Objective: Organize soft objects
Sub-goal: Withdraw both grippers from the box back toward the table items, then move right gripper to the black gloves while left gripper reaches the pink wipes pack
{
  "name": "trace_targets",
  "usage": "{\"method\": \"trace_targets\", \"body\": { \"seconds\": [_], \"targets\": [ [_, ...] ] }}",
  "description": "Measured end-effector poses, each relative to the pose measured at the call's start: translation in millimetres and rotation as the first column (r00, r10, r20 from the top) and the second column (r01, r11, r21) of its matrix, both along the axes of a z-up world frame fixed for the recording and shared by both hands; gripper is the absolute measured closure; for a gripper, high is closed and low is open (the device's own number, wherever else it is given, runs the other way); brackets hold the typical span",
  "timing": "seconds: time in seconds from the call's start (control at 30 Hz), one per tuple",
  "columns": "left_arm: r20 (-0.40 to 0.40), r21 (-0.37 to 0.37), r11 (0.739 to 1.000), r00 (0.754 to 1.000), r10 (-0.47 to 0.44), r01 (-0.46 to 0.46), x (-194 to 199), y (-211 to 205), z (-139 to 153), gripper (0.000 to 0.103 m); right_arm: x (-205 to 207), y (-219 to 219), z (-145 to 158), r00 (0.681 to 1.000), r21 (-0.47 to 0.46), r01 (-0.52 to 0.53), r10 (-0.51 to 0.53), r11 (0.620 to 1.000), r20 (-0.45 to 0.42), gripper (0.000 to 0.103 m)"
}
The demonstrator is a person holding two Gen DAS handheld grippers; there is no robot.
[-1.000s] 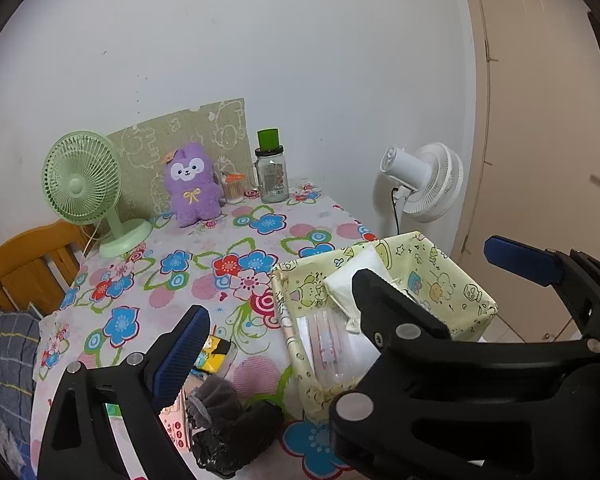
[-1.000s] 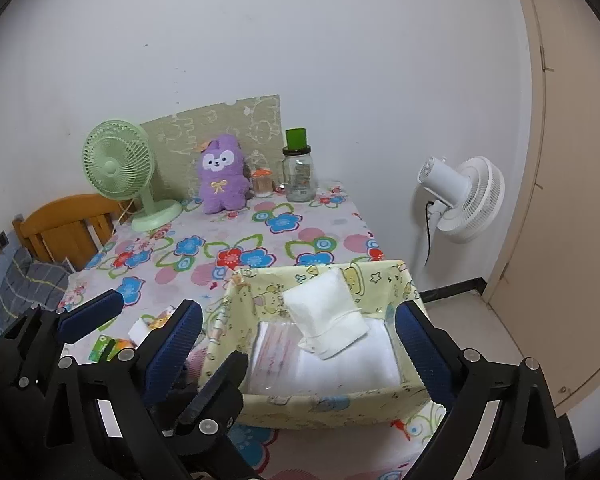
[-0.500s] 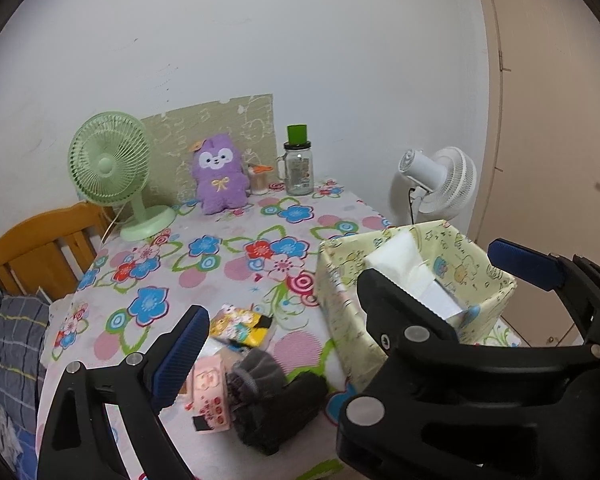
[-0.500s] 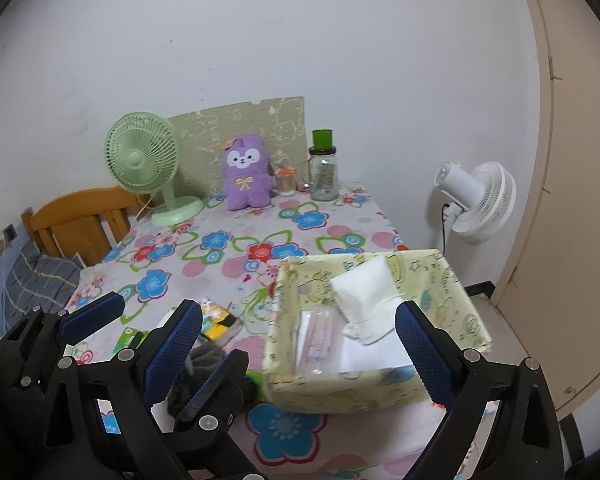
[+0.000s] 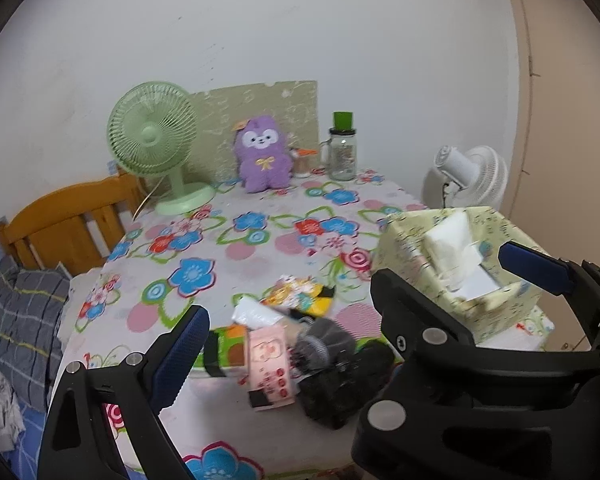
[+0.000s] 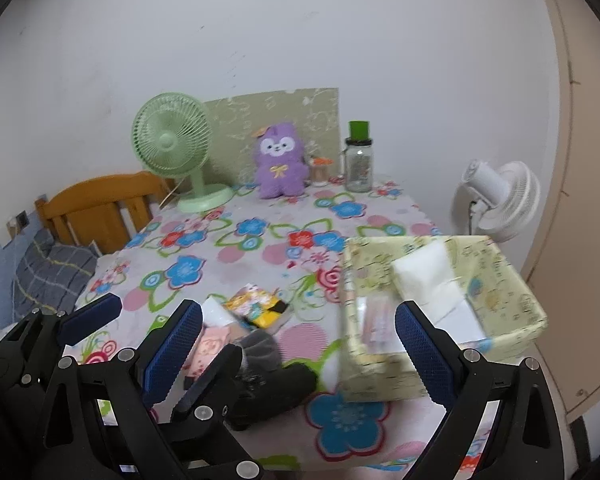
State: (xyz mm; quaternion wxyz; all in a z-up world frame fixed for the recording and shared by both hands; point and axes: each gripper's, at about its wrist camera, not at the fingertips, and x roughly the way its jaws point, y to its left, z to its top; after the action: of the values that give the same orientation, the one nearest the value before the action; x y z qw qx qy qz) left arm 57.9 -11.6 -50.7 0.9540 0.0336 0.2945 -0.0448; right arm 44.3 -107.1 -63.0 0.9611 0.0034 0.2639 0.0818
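Right, both grippers hover over the near edge of the table w/ flowered cloth [image 6: 236, 256], neither touching anything. Left gripper [image 5: 360, 300]: jaws spread wide, nothing between them. Right gripper [image 6: 298, 340]: also wide open, empty.

Soft stuff sits in a small heap near the front edge: dark grey/black knitted glove-like bundle [image 5: 332, 364] [image 6: 272, 368], touching a pink printed packet [image 5: 268, 368] on its left, w/ a yellow cartoon-print packet [image 5: 300, 296] [image 6: 256, 304] just behind and a white packet [image 5: 252, 312] beside that. A green-and-orange item [image 5: 224, 344] lies at the heap's left; can't tell what it is.

Pale yellow-green fabric storage box w/ cartoon print [image 5: 412, 248] [image 6: 376, 376] stands at the table's right side, near the heap but apart from it. Inside: folded white cloth [image 5: 452, 248] [image 6: 428, 276] and a clear packet w/ pink stripes [image 6: 374, 320].

At the back by the wall: green desk fan [image 6: 172, 140], purple plush toy [image 6: 280, 164], glass bottle w/ green cap [image 6: 359, 158].
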Motion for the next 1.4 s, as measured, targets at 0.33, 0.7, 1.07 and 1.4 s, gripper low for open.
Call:
{"method": "trace_targets", "body": {
  "seconds": [0.33, 0.7, 1.07, 1.4],
  "targets": [
    [-0.050, -0.035, 0.999, 0.999, 0.021, -0.023, 4, 30, -29, 0.006, 7, 28, -25, 0.999, -0.001, -0.044, 0.044, 0.999, -0.015, 0.004],
    [-0.113, -0.066, 0.997, 0.993, 0.019, -0.026, 17, 44, -57, 0.006, 20, 41, -50, 0.997, -0.023, -0.046, 0.045, 0.999, -0.059, 0.005],
    [-0.172, -0.083, 0.996, 0.985, 0.021, -0.036, 24, 49, -86, 0.007, 32, 47, -80, 0.989, -0.019, -0.041, 0.038, 0.999, -0.143, 0.013],
    [-0.201, -0.070, 0.996, 0.978, 0.046, -0.061, 30, 53, -100, 0.008, 44, 41, -101, 0.973, 0.009, 0.001, 0.002, 1.000, -0.232, 0.020]
  ]
}}
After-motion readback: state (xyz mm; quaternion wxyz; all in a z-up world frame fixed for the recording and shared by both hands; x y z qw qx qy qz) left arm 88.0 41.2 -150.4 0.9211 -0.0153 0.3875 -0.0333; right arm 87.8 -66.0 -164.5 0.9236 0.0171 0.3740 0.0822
